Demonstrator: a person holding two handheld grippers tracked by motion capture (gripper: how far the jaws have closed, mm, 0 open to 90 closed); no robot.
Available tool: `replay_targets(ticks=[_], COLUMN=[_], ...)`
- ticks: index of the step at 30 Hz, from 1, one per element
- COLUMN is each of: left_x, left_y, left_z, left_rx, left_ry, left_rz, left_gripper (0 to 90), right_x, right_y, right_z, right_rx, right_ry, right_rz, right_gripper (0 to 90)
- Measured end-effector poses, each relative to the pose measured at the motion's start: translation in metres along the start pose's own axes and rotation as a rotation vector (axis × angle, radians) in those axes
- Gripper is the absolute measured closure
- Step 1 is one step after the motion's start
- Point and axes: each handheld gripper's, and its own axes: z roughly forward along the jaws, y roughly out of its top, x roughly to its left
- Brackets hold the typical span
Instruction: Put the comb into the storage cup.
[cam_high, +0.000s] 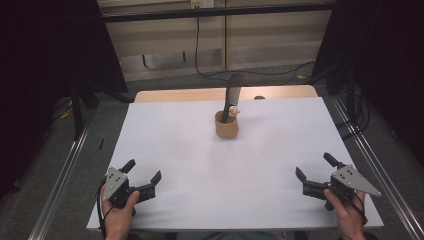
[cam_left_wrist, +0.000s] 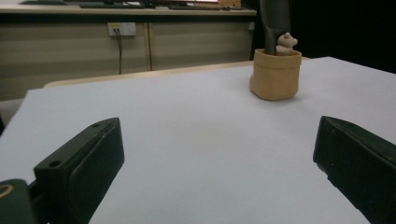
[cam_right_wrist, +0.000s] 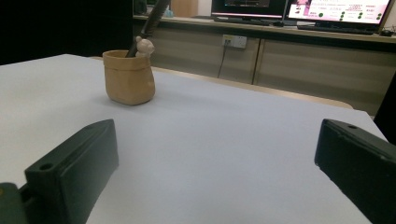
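Both grippers rest apart at the near edge, jaws spread, holding nothing.

The left gripper (cam_high: 145, 176) sits near-left and the right gripper (cam_high: 314, 172) near-right on the white table (cam_high: 200, 165). The tan cup (cam_high: 226, 125) stands far-centre, well apart from both, with a dark comb (cam_high: 232, 97) leaning upright in it and a small pale bear figure (cam_left_wrist: 286, 43) at its rim. No readable writing shows on the cup; the text on the far monitors (cam_right_wrist: 338, 9) is too small to read.

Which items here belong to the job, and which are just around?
Job:
tan cup
dark comb standing in it
small bear figure at its rim
left tongs, right tongs, both open

Around:
white table sheet
wall cable
monitors
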Motion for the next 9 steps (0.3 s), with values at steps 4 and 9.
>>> replay_targets(ticks=[4,9], left_x=[-0.0013,-0.0010], left_y=[-0.0023,-0.0003], left_z=[-0.0008,0.0049], left_rx=[0.011,0.008], left_ry=[0.014,0.001], left_rz=[-0.010,-0.014], left_gripper=[1.9,1.9], right_x=[0.0008,0.0005], right_y=[0.0000,-0.0004], right_z=[0.0009,0.0012], right_rx=[0.006,0.009], right_ry=[0.001,0.003], right_rz=[-0.003,-0.006], right_gripper=[0.0,0.0])
